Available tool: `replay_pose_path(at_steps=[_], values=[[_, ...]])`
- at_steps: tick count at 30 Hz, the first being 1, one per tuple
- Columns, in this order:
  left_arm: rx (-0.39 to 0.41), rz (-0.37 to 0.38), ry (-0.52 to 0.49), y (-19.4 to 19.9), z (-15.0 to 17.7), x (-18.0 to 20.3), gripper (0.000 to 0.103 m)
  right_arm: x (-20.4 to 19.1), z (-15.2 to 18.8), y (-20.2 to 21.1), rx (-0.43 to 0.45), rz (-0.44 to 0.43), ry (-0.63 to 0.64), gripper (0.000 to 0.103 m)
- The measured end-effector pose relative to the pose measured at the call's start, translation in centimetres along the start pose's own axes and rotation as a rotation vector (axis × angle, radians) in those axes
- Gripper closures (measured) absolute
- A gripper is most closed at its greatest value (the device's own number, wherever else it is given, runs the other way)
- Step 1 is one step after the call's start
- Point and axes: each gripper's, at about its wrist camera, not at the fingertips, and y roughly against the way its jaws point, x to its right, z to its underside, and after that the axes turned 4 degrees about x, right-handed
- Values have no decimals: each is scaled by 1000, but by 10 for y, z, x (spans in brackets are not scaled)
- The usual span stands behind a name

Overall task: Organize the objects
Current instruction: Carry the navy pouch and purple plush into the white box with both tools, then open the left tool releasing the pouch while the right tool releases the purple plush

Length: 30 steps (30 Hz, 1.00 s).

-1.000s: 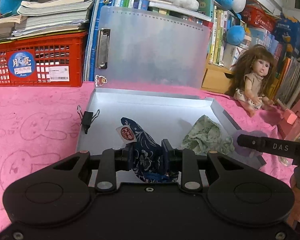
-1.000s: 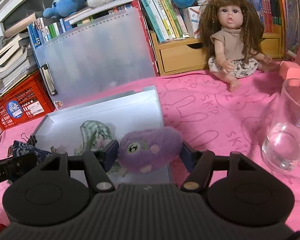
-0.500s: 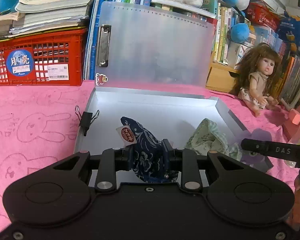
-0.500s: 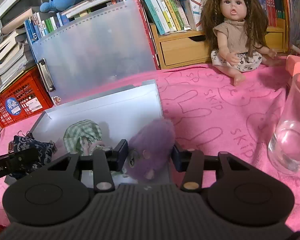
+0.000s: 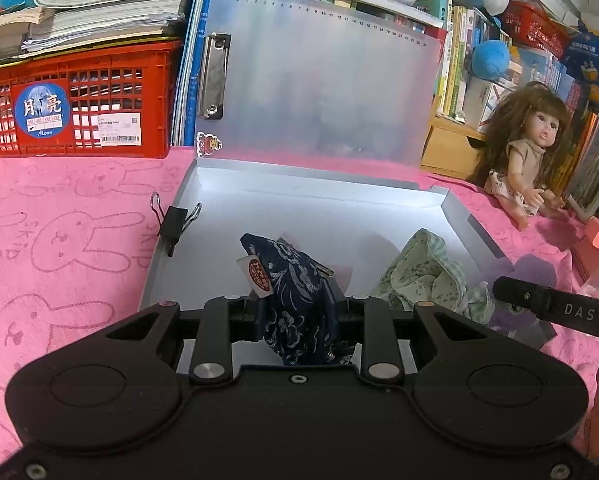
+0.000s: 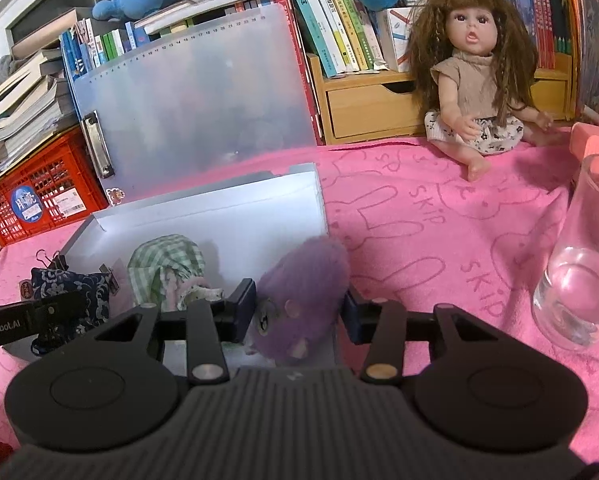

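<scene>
My left gripper (image 5: pixel 295 312) is shut on a dark blue floral pouch (image 5: pixel 295 280), held over the near part of the open grey file box (image 5: pixel 299 208). A green patterned cloth pouch (image 5: pixel 423 280) lies inside the box at the right. In the right wrist view my right gripper (image 6: pixel 299 308) is shut on a fuzzy purple plush toy (image 6: pixel 307 276) at the box's near right corner, its pads pressing the fur on both sides. The green pouch (image 6: pixel 163 264) sits just left of it, and the blue pouch (image 6: pixel 71 288) shows further left.
A black binder clip (image 5: pixel 173 222) is clipped on the box's left wall. The translucent lid (image 5: pixel 323 80) stands upright behind. A red crate (image 5: pixel 79 108) is at back left, a doll (image 6: pixel 475 92) at back right, a glass (image 6: pixel 579 280) with water at the right on the pink cloth.
The right gripper's jaws have closed in on the purple plush, squeezing it narrower, and it has tipped face down. The left gripper keeps its hold on the blue pouch.
</scene>
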Motion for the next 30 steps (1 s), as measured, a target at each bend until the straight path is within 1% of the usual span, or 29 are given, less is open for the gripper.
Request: replay_pose_path(at_steps=[3,4,6,7,8,10,12,13,15,18,21,23,25,30], values=[[-10,-5,-3,-1,0,-1,73,-1,0,1,4,4,9,53],[-13,-6,0,-2,0,-1,72,-1,0,1,4,3,12,50],[-17,-10,4,-2,0,-2,71,-1,0,3,13,2,12,48],[-14,-14,6,-1,0,-3,69,-1,0,4,17,0,11,45],[-11,-17,5,0,0,-3,65,-1,0,6,21,-4,9,43],[1,-19,-1,3,-1,-3,61,-1,-1,8,28,-8,7,42],[18,-26,-12,7,-2,-2,51,0,-2,11,35,-13,5,41],[27,-30,-19,10,-2,-1,49,0,-3,13,40,-15,3,40],[44,-38,-36,14,-3,1,39,1,-4,16,49,-19,-2,39],[60,-46,-44,21,-5,2,31,2,-5,22,61,-30,-13,39],[71,-48,-40,27,-6,1,27,2,-7,27,70,-42,-16,39],[75,-49,-39,30,-6,0,26,2,-7,28,53,-50,-17,60],[79,-48,-39,33,-6,-1,26,1,-5,26,24,-48,-22,72],[83,-49,-46,39,-5,-2,26,0,-3,24,11,-72,-56,73]])
